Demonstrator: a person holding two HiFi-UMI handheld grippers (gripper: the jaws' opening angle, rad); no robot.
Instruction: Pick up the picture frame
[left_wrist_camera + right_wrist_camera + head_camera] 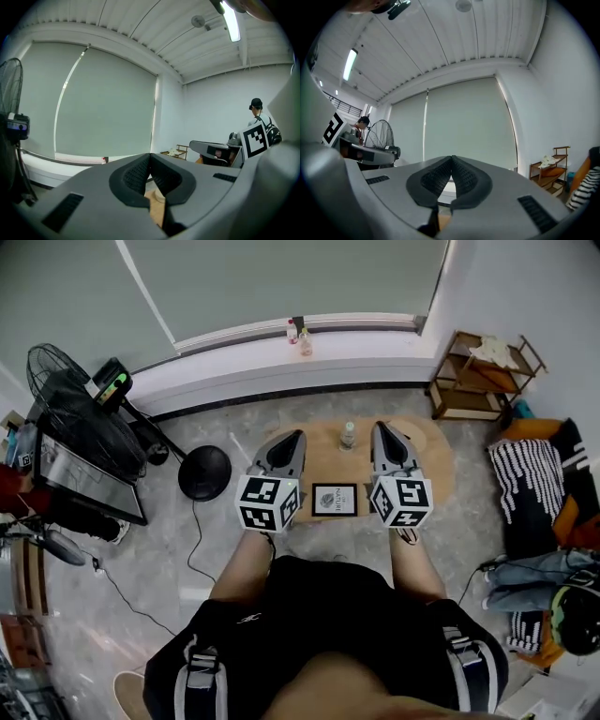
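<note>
Jaws of both grippers are pressed together, with nothing between them. Left gripper (150, 161) and right gripper (451, 165) point level toward a window blind (93, 103), held above a low oval wooden table (436, 463). Picture frame (335, 500) lies flat on that table, untouched; from the head view it shows between the two grippers. A small bottle (348, 435) stands just behind it. Likely risks: reaching down with jaws closed would only shove the frame along; a flat frame offers little edge to pinch, so it may slip; a careless approach could topple the bottle.
</note>
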